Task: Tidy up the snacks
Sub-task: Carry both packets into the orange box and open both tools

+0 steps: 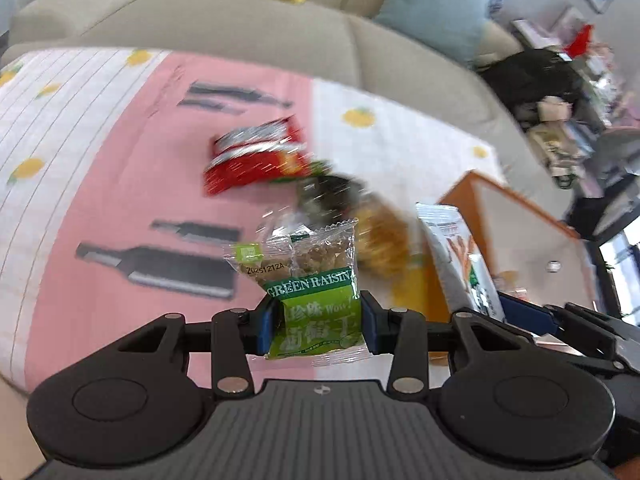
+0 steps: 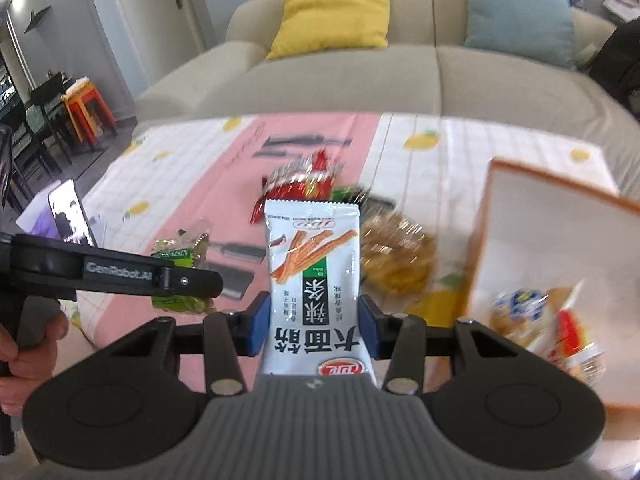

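An orange box (image 2: 486, 216) with white walls stands open at the right side of the table. Inside it lie a few snacks: one blurry pack with blue on it (image 2: 516, 308) and one with red on it (image 2: 572, 336).

The left gripper (image 1: 318, 322) holds a green raisin pack (image 1: 308, 280) tight between its blue pads, up off the table. The right gripper (image 2: 310, 326) grips a white snack bag (image 2: 314, 276) with orange sticks drawn on it, also lifted up, just left of the box.

Down on the table, a red bag (image 1: 256, 156), a dark pack (image 1: 328, 196) and a yellow crinkly pack (image 1: 380, 240) sit close together. They look blurry.

The tablecloth (image 1: 80, 128) is white with lemons, and has a pink part with bottle shapes. Behind the table is a beige sofa (image 2: 340, 76) with a yellow pillow (image 2: 332, 16) and a blue pillow (image 2: 520, 12)
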`<state>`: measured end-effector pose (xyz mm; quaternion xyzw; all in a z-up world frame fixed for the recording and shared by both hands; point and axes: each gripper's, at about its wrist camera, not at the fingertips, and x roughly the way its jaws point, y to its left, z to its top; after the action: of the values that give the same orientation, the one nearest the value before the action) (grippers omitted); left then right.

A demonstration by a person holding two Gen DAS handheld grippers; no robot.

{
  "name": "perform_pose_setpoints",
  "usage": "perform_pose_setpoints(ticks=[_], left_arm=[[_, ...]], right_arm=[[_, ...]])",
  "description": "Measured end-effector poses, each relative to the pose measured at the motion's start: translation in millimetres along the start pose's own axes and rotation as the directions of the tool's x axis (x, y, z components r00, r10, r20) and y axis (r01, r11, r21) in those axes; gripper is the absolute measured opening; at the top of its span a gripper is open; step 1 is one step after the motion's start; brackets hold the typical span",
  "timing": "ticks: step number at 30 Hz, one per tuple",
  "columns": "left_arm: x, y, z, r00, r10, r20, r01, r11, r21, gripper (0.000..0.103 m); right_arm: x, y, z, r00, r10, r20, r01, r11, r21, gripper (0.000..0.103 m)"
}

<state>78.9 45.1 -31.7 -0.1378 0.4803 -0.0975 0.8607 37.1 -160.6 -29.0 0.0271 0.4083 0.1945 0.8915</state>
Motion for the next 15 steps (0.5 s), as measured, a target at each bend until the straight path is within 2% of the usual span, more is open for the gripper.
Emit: perform_pose_setpoints(ticks=[5, 9, 15], left_arm=[[-13, -42, 15, 0.997, -0.073, 0.02, 0.071, 0.994, 0.078, 0.047], [-15, -80, 28, 0.99, -0.14, 0.015, 0.136, 0.979, 0.152, 0.047], [4, -136, 42, 0.971, -0.231, -0.057, 0.238, 0.943, 0.234, 0.047]], right_arm=[[-35, -24, 17, 0.999, -0.027, 0.027, 0.027, 1.0, 0.002, 0.045], [-53, -44, 25, 0.997, -0.072, 0.033, 0.072, 0.997, -0.012, 0.045], [-72, -84, 32, 0.99, -0.139, 0.011, 0.139, 0.99, 0.017, 0.045]])
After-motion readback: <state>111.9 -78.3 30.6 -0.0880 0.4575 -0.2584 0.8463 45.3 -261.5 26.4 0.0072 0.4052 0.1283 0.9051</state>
